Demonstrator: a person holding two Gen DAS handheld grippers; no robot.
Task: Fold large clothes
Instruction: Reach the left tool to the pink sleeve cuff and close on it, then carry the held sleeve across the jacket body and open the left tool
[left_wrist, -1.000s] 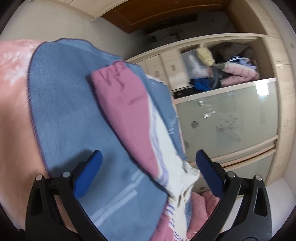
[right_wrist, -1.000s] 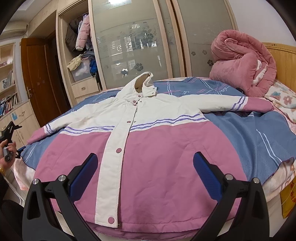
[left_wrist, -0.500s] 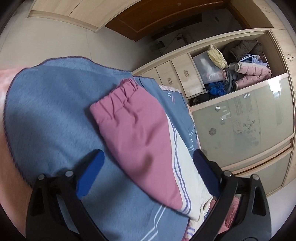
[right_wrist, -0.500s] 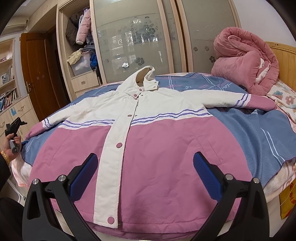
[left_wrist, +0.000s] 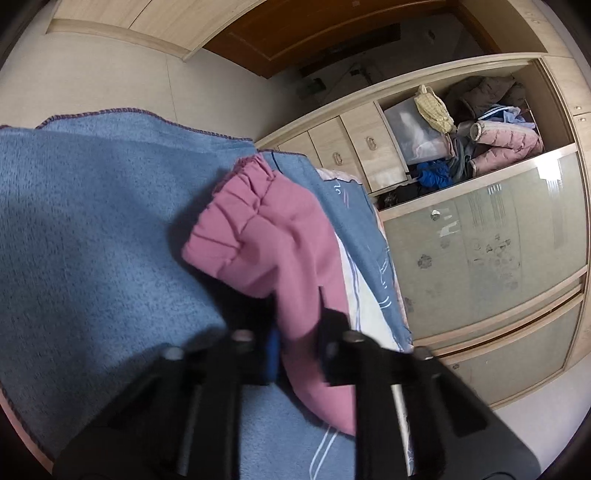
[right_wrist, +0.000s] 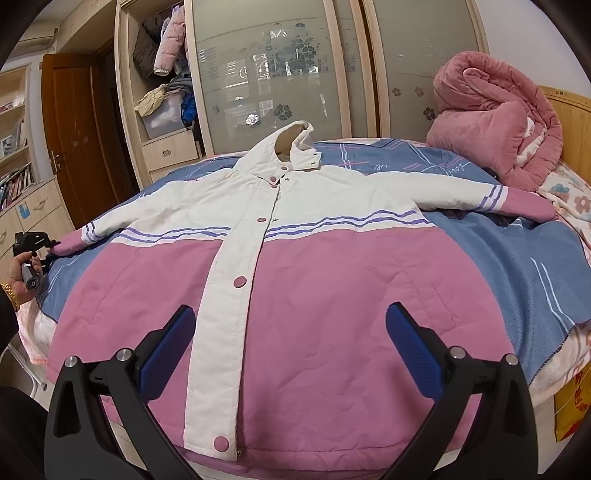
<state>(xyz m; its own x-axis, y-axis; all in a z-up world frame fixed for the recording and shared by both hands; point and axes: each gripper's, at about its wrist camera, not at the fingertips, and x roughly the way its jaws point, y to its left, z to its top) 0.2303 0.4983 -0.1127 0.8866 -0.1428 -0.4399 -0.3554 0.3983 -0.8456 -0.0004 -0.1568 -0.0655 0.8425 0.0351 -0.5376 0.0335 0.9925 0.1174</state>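
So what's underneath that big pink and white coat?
The coat lies flat on a blue blanket, which shows around its sleeves and sides. Whatever is under the coat's body is covered.

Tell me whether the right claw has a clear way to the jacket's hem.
Probably yes. The right claw is open just above the jacket, and nothing lies between its fingers and the hem at the near bed edge. The left claw is off at the far cuff.
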